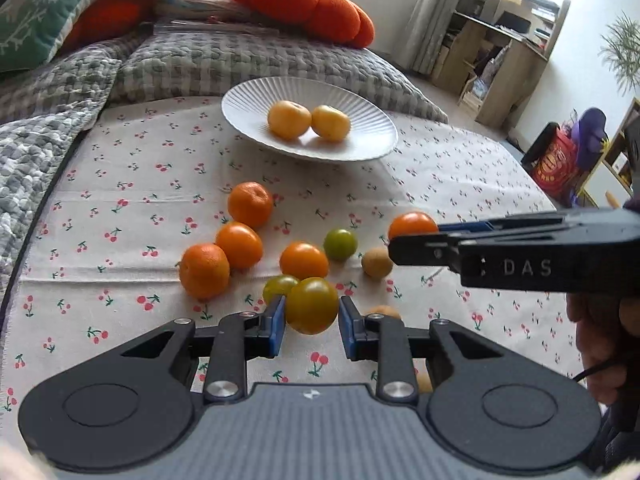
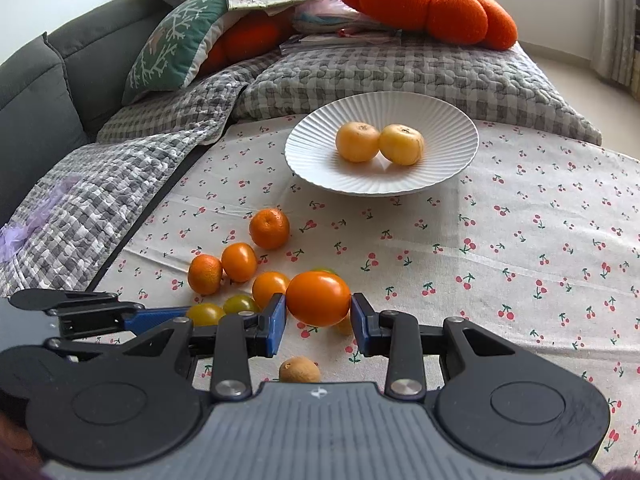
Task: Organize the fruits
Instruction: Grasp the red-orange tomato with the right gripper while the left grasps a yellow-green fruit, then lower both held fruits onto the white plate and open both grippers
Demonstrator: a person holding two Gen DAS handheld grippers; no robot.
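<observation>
Orange tomato (image 2: pixel 318 299) — long axis crosswise between blue pads (image 2: pixel 276 318).

In the left wrist view, the letters "DAS" stand in pale raised capitals on the black side of the right gripper (image 1: pixel 414 236), which reaches in from the right edge of the picture. A red bag (image 1: pixel 554 168) near the shelves at far right carries a yellow print, too blurred to read. In the right wrist view, no lettering can be read.
</observation>
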